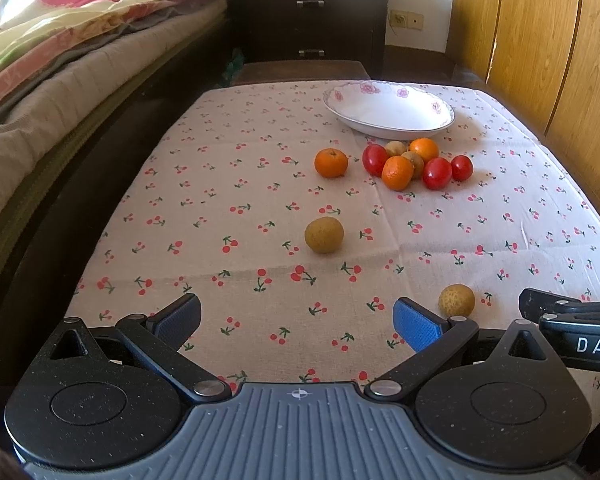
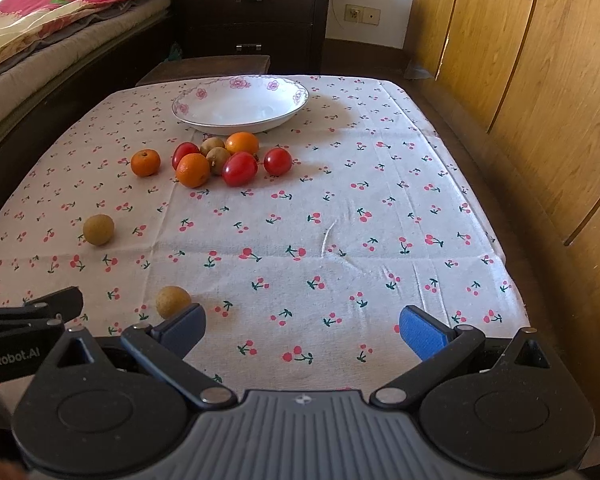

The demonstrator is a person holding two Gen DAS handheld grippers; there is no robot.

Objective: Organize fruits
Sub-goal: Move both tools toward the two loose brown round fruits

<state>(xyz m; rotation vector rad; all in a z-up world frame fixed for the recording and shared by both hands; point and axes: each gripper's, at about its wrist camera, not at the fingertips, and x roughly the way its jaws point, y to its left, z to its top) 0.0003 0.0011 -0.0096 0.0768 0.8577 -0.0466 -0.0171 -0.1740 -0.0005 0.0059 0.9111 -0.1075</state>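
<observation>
A: setting?
B: home bedroom; bed (image 1: 60, 80) with floral quilt (image 1: 112, 4) on the left; dark drawer unit (image 2: 256, 12) behind; wooden wardrobe doors (image 2: 520, 60) on the right; cherry-print cloth (image 2: 300, 240) over worktop

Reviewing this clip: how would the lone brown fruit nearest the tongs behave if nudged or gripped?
The nearest brown fruit looks round and sits free on the flat tablecloth, so a nudge would probably send it rolling. It appears small beside the open right tongs, so likely light. Its dull skin suggests little slipping against the pads, though firmness cannot be judged.

"DAS" on right tool (image 1: 572, 320), "enRobot.AI" on left tool (image 2: 20, 328)
</observation>
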